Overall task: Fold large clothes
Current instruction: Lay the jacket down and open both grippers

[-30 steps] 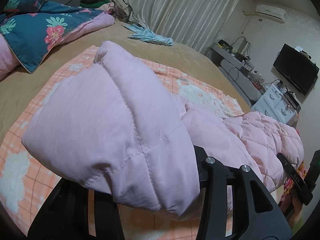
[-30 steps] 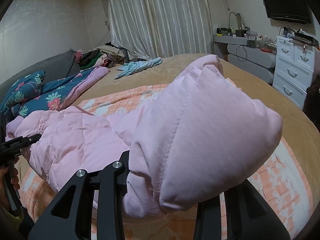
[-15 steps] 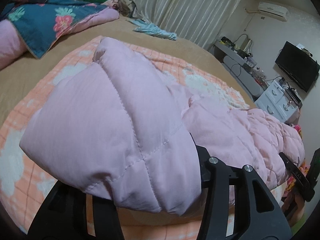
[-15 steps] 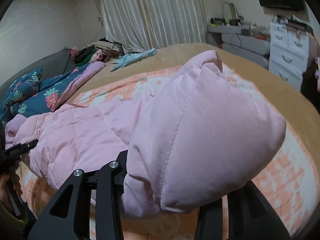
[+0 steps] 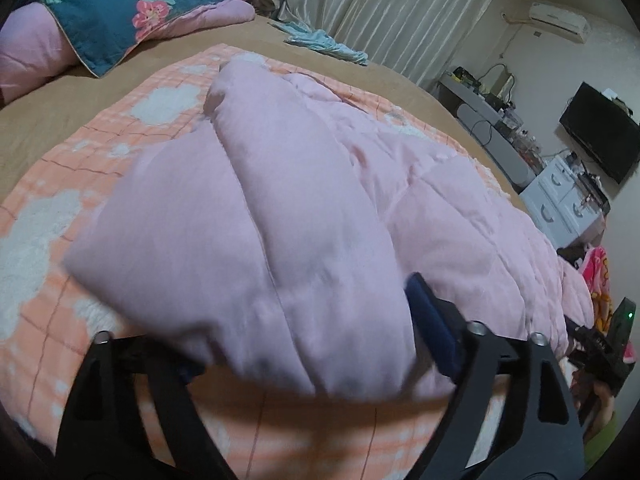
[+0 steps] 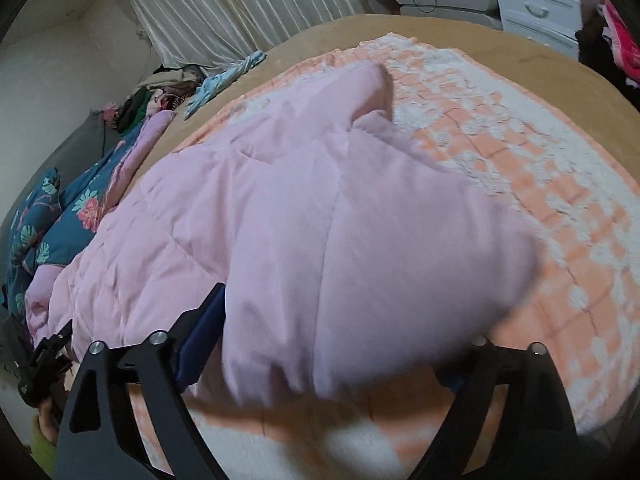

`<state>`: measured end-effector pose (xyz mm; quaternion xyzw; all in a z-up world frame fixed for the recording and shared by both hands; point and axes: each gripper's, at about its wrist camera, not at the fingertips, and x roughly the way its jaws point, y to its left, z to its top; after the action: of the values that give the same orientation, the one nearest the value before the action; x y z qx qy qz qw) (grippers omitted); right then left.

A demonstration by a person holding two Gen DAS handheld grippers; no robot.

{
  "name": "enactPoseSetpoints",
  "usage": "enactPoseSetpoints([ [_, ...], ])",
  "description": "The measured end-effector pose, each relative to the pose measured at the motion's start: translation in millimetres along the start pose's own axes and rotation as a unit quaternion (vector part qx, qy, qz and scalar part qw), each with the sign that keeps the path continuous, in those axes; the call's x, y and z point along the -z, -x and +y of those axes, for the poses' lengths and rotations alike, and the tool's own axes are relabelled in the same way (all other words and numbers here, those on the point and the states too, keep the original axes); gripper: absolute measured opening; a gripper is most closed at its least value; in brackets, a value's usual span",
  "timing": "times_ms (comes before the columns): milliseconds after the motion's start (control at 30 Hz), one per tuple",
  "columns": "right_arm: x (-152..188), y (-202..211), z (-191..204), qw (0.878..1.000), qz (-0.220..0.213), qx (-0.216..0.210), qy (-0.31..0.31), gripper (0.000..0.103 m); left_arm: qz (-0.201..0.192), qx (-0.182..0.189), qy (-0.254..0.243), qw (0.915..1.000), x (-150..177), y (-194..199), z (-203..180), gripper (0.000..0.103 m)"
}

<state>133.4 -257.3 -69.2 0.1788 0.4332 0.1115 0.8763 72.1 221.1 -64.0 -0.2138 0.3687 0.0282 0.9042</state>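
A large pink quilted jacket [image 5: 288,200] lies across the orange-and-white checked blanket [image 5: 52,216] on the bed; it also fills the right wrist view [image 6: 320,216]. My left gripper [image 5: 308,344] stands open, jaws wide apart, with a puffy pink end of the jacket lying between and over the fingers. My right gripper [image 6: 324,360] is also open, its jaws spread on both sides of the other puffy end. The fingertips are partly hidden under the fabric. The right gripper shows in the left wrist view [image 5: 600,344], and the left gripper in the right wrist view [image 6: 44,356].
A blue floral quilt [image 5: 120,12] and a pile of clothes lie at the head of the tan bed [image 5: 60,112]. A light blue garment [image 5: 320,40] lies near the curtains. White drawers [image 5: 560,200], a desk and a wall TV [image 5: 600,136] stand beyond the bed.
Both grippers have opened: the jaws stood close on the pink fabric before and are now spread wide. Both have tilted down and the jacket ends have dropped onto the blanket.
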Motion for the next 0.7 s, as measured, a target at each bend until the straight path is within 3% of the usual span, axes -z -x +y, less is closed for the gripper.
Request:
enactPoseSetpoints([
  [67, 4, 13, 0, 1.0, -0.006, 0.016, 0.005, 0.093, -0.002, -0.009, -0.011, 0.9999, 2, 10, -4, 0.092],
  [300, 18, 81, 16, 0.992, -0.08, 0.07, 0.064, 0.099, -0.027, -0.002, -0.033, 0.9991, 3, 60, -18, 0.094],
  [700, 42, 145, 73, 0.976, -0.145, 0.058, 0.15, 0.099, -0.062, 0.006, -0.079, 0.995, 5, 102, -64, 0.094],
])
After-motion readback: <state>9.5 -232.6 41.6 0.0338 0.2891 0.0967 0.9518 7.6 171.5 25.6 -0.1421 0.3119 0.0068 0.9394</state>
